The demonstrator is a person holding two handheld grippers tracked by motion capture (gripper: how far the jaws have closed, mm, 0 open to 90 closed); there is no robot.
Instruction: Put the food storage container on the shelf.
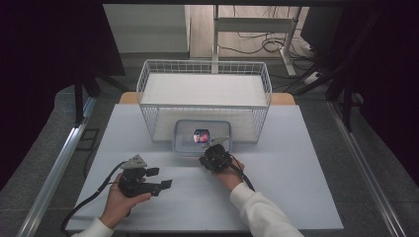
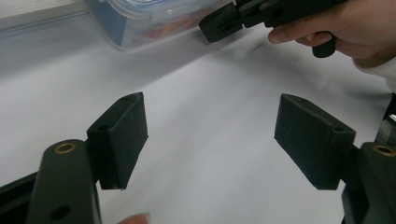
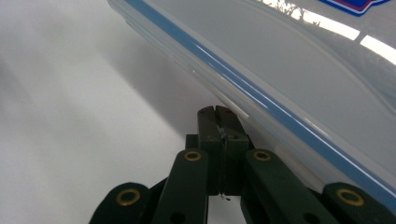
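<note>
Two grippers working on a white table (image 1: 296, 163) before a wire basket (image 1: 204, 79).
Basket is standing just behind a clear lidded container (image 1: 185, 133) holding a dark packet (image 1: 201, 135). Right gripper (image 3: 217, 114), jaws pressed together, is pinching the container's lid edge. Left gripper (image 2: 211, 135) is hovering low, jaws spread wide, gripping nothing.
</note>
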